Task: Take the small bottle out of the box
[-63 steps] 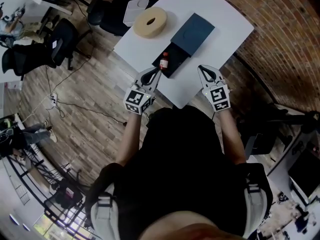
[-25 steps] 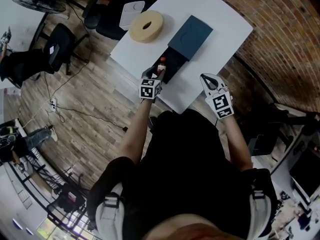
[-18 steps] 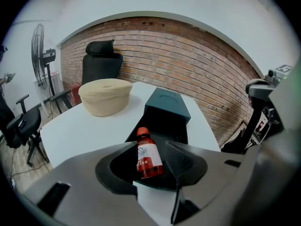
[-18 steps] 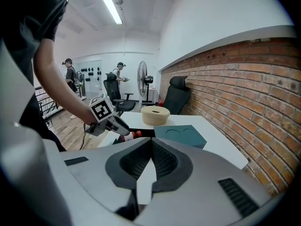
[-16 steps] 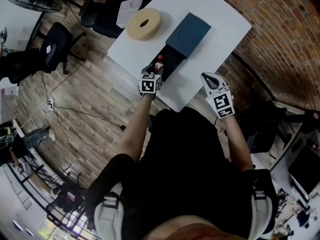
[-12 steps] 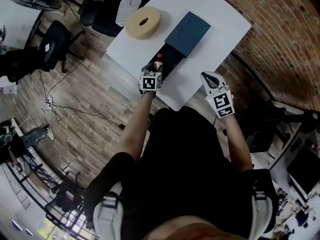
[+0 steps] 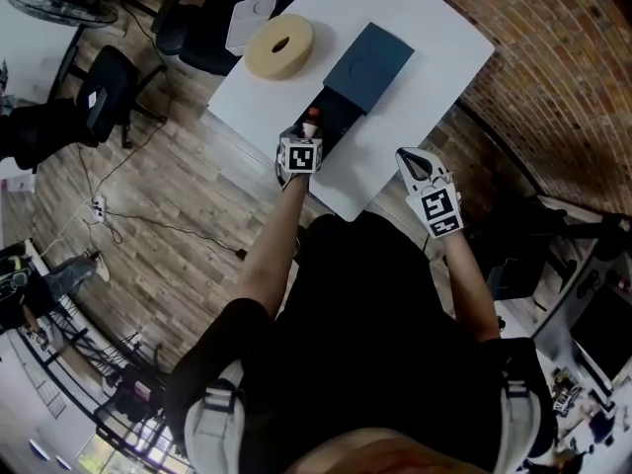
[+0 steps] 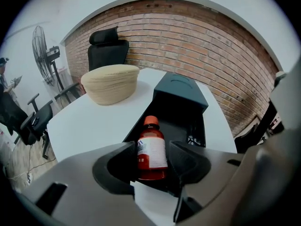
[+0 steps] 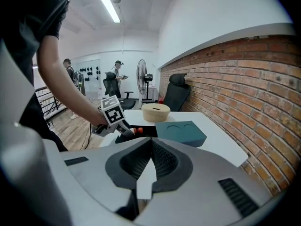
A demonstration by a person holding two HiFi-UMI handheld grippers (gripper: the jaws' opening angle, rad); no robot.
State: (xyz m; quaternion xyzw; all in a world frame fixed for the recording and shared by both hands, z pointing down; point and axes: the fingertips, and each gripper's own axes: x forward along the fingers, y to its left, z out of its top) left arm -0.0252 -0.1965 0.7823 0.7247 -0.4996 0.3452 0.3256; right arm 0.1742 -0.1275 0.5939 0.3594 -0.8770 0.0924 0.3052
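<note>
The left gripper (image 8: 153,149) is reaching in at the near end of the box (image 8: 181,100), and its fingers are spreading as I'm watching. The small bottle (image 8: 151,136) is standing upright between them, down in the box's pulled-out black tray, close to the tray's near left corner. I'm not seeing the fingers actually pressing on it yet.

To my eye the thing to get right here is height and squareness. The fingers should be closing on the labelled body rather than on the orange cap, level on both sides. Then they should be lifting straight up, so the base is clearing the tray wall without tipping. The left finger is running close to that wall, so catching it looks like the risk.

To the right of the box, well apart from it, the right gripper (image 9: 151,147) is hanging over the edge of the white counter (image 7: 434,57). Its fingers are pressed together with nothing between them. It might be worth bringing it over to steady the box.

As for containers, a beige ring-shaped thing (image 7: 279,45) is sitting beyond the box to its left; what its hollow is holding I cannot tell. The box itself is showing its tray slid out from under a dark blue-green cover (image 7: 368,65). Besides the bottle, something small and speckled (image 8: 194,139) is lying deeper in the tray by its right wall. It is too dim to name.
</note>
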